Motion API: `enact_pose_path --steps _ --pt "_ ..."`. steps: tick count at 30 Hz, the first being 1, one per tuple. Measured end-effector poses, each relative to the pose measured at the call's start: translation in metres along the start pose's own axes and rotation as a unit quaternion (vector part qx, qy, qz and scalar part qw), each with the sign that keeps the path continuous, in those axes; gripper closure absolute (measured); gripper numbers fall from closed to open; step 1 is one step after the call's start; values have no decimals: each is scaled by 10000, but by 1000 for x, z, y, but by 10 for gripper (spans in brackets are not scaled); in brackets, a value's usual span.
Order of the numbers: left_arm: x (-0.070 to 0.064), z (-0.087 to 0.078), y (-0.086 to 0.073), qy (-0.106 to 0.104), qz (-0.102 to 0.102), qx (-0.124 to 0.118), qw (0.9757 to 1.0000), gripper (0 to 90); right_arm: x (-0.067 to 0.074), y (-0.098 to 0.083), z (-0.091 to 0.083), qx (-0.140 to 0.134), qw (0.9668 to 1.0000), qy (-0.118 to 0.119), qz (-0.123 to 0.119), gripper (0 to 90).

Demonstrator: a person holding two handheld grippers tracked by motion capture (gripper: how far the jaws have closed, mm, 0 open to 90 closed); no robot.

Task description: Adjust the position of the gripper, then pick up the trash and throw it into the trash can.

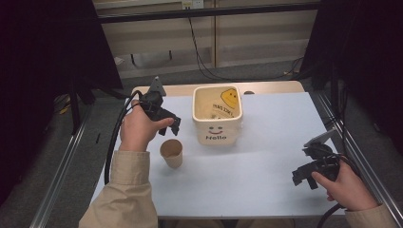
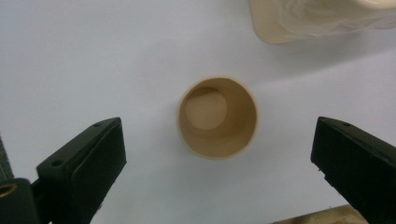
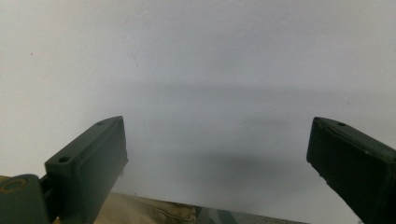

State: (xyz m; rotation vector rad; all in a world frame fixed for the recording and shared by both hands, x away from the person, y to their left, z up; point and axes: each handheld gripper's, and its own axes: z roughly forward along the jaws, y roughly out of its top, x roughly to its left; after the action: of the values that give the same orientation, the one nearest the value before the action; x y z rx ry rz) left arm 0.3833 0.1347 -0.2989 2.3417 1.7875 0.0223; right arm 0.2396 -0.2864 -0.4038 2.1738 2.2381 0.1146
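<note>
While the left claw [image 2: 217,154] hangs wide open directly above the paper cup [image 2: 217,117], the step in hand looks like lining up for a grasp; next it likely must descend and close its jaws squarely on the cup's wall without crushing it. The cup stands upright on the white bench [image 1: 266,166], near the cream bin [image 1: 217,115], which reads "Hello" under a smiley. The right claw [image 1: 304,176] idles open, well apart.

- My bench [image 1: 266,180]: white top, pale wooden edge at the far side.
- Grey floor [image 1: 157,78] beyond, black cables [image 1: 202,66] trailing across it.
- Beige panelled wall [image 1: 256,38] behind.
- Dark curtains [image 1: 43,57] both sides.
</note>
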Motion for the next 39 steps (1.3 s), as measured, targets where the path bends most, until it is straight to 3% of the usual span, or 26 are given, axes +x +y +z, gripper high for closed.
enact_pose_path --steps 3,5,13,18,19,20,21,35,39 --pt "-3 1 1 12 32 59 10000 28 0 0 0 18 10000 25 57 50" --pt "-5 2 1 -16 -5 102 9999 28 -1 0 1 -22 10000 7 -55 50" --pt "-7 6 1 27 12 222 9998 27 0 0 1 -18 9999 -39 -92 50" --pt "-7 12 1 45 21 257 9997 25 0 0 1 -18 10000 14 -10 50" --pt "-6 14 1 42 128 284 9995 24 -2 0 1 -41 10000 -4 -59 50" --pt "-7 16 1 50 7 249 9997 24 -2 0 1 -49 10000 -33 -49 50" --pt "-6 17 1 78 94 283 9995 24 -2 0 1 -41 10000 -34 -49 50" --pt "-3 34 -3 17 -31 365 9993 24 0 0 0 -25 10000 3 26 50" --pt "-3 42 -5 14 -19 398 9992 24 -1 -1 0 -80 10000 -1 -46 50"
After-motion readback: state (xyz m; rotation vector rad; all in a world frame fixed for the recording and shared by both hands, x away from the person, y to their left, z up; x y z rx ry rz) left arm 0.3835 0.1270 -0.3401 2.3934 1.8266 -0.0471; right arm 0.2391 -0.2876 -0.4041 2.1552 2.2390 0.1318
